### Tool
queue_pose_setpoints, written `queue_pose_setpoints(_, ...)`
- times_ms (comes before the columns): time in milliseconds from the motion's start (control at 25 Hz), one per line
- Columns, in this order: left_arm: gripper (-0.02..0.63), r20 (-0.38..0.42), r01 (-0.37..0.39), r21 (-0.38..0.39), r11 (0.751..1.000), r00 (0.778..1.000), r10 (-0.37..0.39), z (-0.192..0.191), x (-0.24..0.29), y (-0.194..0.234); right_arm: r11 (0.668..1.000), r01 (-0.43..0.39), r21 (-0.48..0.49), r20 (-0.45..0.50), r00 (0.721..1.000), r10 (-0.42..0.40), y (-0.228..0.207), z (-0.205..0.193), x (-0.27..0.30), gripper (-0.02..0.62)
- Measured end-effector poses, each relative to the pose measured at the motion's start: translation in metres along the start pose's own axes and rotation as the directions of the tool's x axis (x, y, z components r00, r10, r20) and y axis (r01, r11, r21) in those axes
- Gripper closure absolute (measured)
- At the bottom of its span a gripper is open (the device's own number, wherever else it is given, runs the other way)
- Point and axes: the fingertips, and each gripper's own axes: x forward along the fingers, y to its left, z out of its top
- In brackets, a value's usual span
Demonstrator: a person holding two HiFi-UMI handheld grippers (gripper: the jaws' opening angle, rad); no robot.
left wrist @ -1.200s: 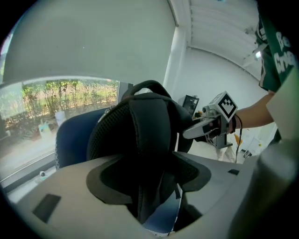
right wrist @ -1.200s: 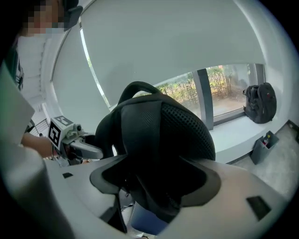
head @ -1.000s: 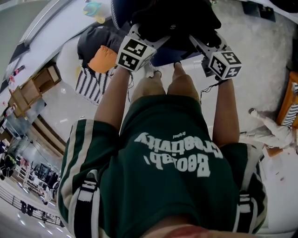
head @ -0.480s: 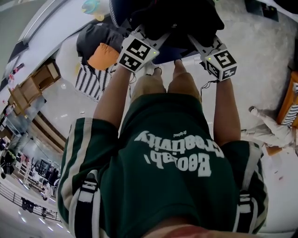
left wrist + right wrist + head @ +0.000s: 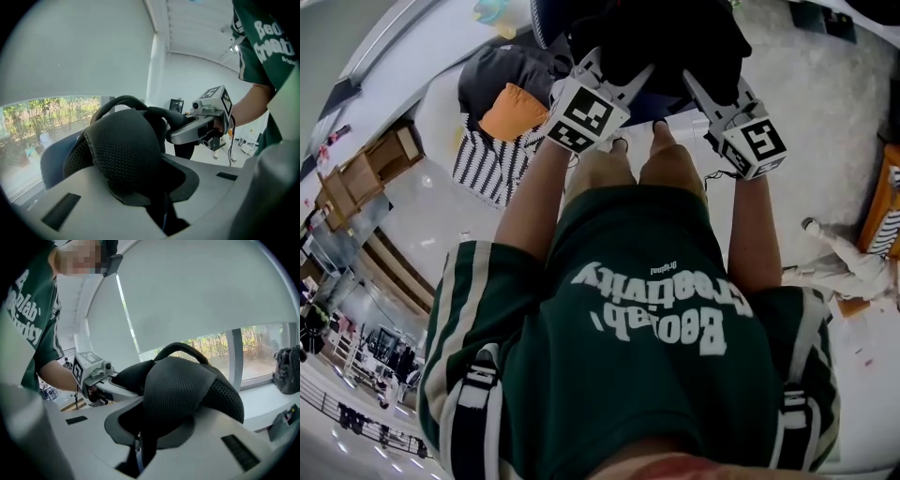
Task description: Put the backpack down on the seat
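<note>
Jaws of the left gripper (image 5: 157,199) stand narrow, having just been closing, and they pinch the low end of a padded mesh shoulder strap (image 5: 124,147) of the backpack (image 5: 661,37). The right gripper (image 5: 138,446) matches it: its jaws have likewise just been closing, and they clamp the other shoulder strap (image 5: 183,390) low down, where the padding narrows. Between the two straps rises the backpack's carry loop (image 5: 117,101).

In the head view both grippers reach forward from the person's hands into the black bulk of the backpack, one on each side, straight in front of the person's legs. Beyond and beneath the backpack shows the dark blue seat (image 5: 49,161). The backpack is over it, but whether its base rests there or hangs clear cannot be told. To the person's left a striped bag (image 5: 487,164) sits on the floor (image 5: 825,112).

Judged from this, the hold on the backpack is secured and it is already at the seat. What seems left is to settle it so that the seat carries its weight, then open both grippers and draw them away.
</note>
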Motion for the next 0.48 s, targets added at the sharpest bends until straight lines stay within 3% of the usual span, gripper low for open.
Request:
queue_pose_setpoints(280,0.54,0.093,-0.02,0.054,0.998,0.996,0.015,0.023,-0.041,-0.028,0.998,0.015,-0.06,0.086,0.996,-0.01,0.044,0.033,-0.021,0.535)
queue_pose_setpoints(480,0.54,0.15,-0.022,0.017,1.0,0.989,0.019,0.037,-0.074,-0.05,0.996,0.035,-0.076,0.11,0.994,-0.027,0.079,0.044,-0.038,0.535)
